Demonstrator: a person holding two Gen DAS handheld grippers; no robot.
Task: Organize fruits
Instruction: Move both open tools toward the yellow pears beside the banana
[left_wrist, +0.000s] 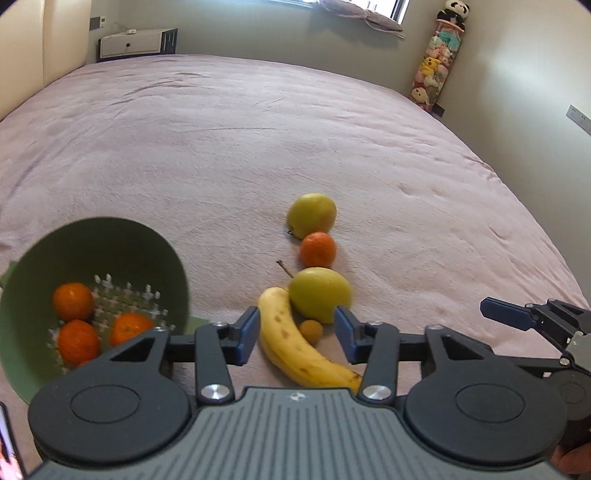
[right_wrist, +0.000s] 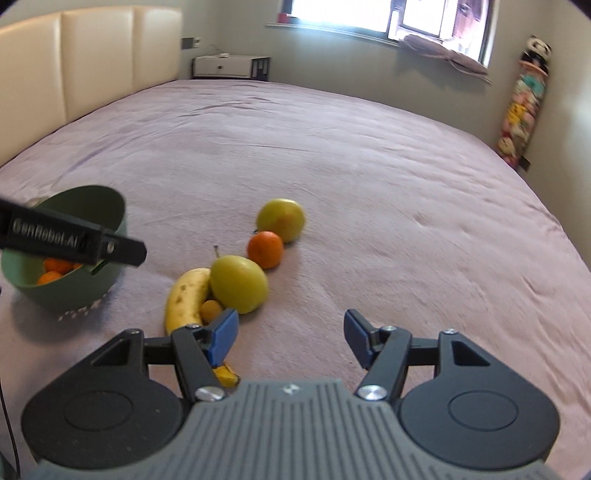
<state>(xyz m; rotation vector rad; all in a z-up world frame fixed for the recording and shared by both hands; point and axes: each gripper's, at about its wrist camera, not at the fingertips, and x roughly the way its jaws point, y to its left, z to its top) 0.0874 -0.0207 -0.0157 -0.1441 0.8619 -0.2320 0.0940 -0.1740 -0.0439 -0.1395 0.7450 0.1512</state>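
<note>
Both grippers, L (left_wrist: 295, 334) & R (right_wrist: 290, 338), jaws apart, empty; banana (left_wrist: 291, 343) under L, green bowl (left_wrist: 22, 369) at 9 o'clock w/ 3 oranges (left_wrist: 72, 301).

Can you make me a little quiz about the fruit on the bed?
1. How many oranges are inside the green bowl?
2. True or false: the banana lies in the bowl.
3. What lies between the two yellow-green fruits: A) a lone orange, B) a small round fruit, C) a spoon?

Key: 1. Three. 2. False: it lies on the pink bedspread, beside the near yellow-green fruit. 3. A.
</note>
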